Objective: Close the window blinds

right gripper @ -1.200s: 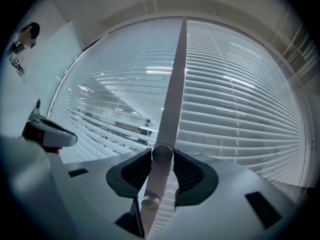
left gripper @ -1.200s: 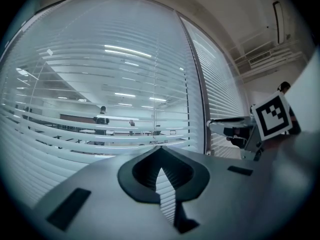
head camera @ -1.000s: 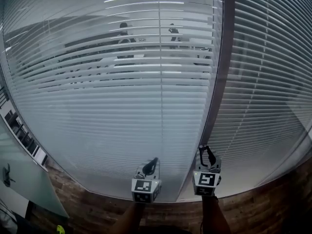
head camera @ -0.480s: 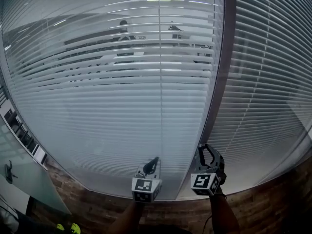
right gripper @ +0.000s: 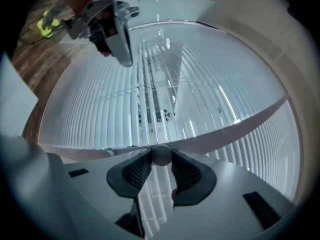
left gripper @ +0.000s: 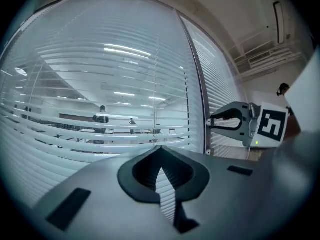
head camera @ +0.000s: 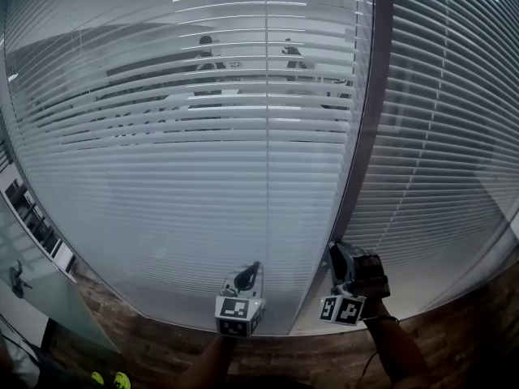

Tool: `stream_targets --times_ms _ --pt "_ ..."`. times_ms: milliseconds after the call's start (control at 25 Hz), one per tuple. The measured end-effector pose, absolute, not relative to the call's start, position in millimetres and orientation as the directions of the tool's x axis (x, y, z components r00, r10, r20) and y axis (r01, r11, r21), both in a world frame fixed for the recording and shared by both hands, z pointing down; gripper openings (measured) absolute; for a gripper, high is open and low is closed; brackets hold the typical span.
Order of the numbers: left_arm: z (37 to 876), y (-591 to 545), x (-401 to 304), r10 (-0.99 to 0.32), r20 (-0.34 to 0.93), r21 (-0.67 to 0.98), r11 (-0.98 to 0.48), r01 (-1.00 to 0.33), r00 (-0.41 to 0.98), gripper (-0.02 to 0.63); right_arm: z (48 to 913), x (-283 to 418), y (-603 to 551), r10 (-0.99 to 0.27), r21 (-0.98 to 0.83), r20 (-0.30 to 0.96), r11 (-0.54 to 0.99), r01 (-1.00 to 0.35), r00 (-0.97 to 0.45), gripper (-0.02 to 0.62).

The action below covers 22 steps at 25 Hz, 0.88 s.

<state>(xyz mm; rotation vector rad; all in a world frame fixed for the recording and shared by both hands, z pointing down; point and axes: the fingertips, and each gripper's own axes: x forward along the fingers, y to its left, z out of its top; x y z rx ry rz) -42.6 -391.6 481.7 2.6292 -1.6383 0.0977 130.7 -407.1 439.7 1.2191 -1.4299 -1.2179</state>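
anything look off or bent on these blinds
Nothing looks bent or broken. The one uneven thing: on the white horizontal slat blinds at left, the upper band is tilted open enough that people in the room behind show through, while the lower slats look nearly shut.

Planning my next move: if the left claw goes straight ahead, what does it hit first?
The left claw would likely meet the window blinds, just left of the dark frame post; nothing shows in between, though depth is unclear.
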Motion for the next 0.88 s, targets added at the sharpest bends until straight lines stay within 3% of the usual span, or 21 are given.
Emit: stream_targets --times_ms 240,400,600,880 --pt "481.2 -390.6 -34.2 -0.887 0.077 0.018 -0.456 -0.89 0.456 0.0 441.2 131.4 -407.5 -0.995 0.978 0.004 -0.017 0.21 -0.101 0.127" --pt "481.3 -387.5 -28.8 -0.882 0.082 0.028 -0.463 -0.886 0.464 0.0 444.9 128.4 -407.6 -0.991 0.967 0.013 -0.021 0.255 -0.13 0.127" --pt "481.5 -385.6 -31.1 -0.884 0.083 0.039 -0.459 -0.888 0.461 0.0 441.1 126.8 -406.1 -0.988 0.996 -0.015 -0.027 0.079 -0.153 0.127" --pt "471.2 -384.8 -42.9 -0.898 0.048 0.048 -0.435 -0.899 0.437 0.0 422.0 111.2 -385.8 -0.968 0.834 0.007 0.145 -0.532 -0.253 0.153"
